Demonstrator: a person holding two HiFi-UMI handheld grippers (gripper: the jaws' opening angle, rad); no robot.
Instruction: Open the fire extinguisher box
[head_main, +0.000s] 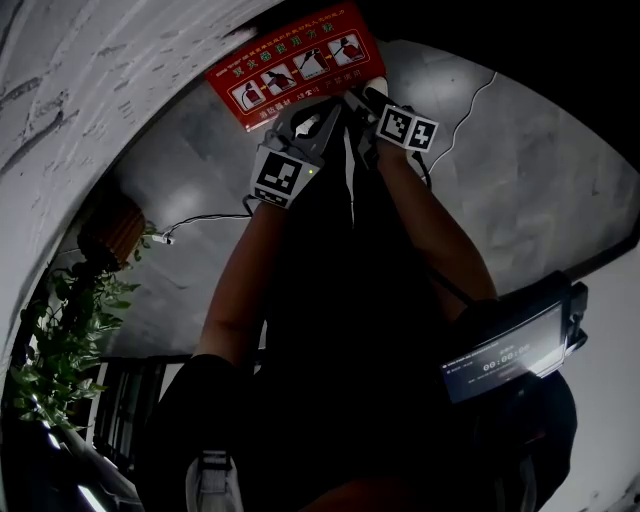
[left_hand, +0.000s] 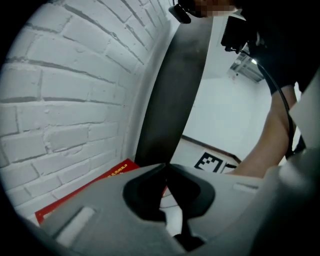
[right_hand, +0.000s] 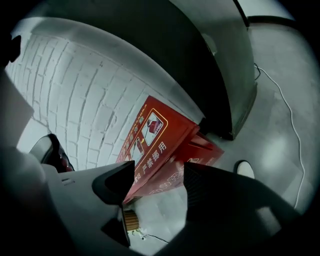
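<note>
Two-jaw right hand-held gripper (right_hand: 159, 170): spread wide, empty.
Left hand-held gripper (left_hand: 166, 166): closed, empty.
Fire extinguisher box (right_hand: 150, 125): seen just ahead of right.

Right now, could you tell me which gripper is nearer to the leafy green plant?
Left. The left gripper is toward the plant, though well apart from it; the right gripper lies beyond the left one.

Head view looks steeply down to the red box (head_main: 295, 65) — left gripper view sits low, facing up the brick wall (left_hand: 75, 90); right gripper view hangs close, facing the box. All three share it.
</note>
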